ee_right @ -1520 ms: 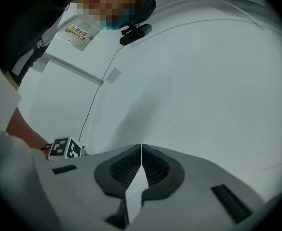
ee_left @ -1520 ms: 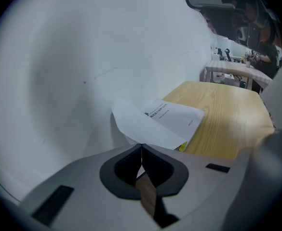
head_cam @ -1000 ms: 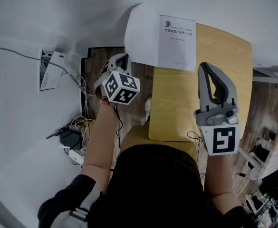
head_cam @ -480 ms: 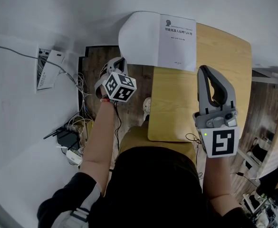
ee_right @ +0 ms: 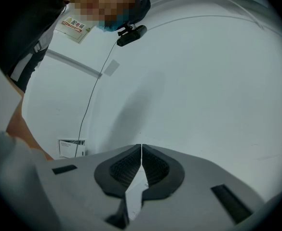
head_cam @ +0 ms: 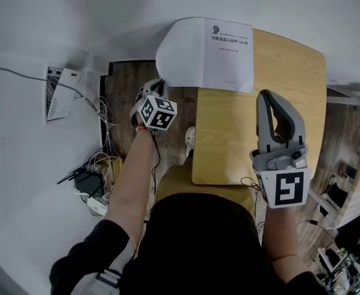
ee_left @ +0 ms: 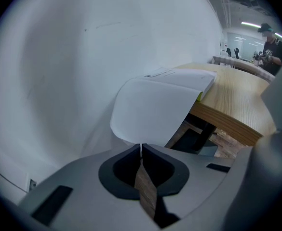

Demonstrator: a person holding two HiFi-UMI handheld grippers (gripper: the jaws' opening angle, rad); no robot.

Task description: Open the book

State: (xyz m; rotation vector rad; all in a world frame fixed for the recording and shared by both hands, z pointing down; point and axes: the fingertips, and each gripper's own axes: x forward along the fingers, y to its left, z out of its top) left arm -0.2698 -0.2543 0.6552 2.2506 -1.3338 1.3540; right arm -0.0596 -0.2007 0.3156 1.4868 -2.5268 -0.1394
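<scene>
My left gripper (ee_left: 141, 149) and right gripper (ee_right: 141, 149) have fingers (ee_left: 121, 170) together, empty; the book's (head_cam: 228, 48) floppy cover (head_cam: 180, 54) looks light, best pinched by its edge.

The cover (ee_left: 150, 112) pinched in the left tool (ee_left: 141, 147) is screening straight ahead; the surface (ee_left: 237, 100) is closing its right, room lying open underneath.

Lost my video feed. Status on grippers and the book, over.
Left gripper shut at hanging edge of cover, grip unconfirmed. Right gripper shut, empty. Book open, cover draped off the table edge. No obstruction seen.
</scene>
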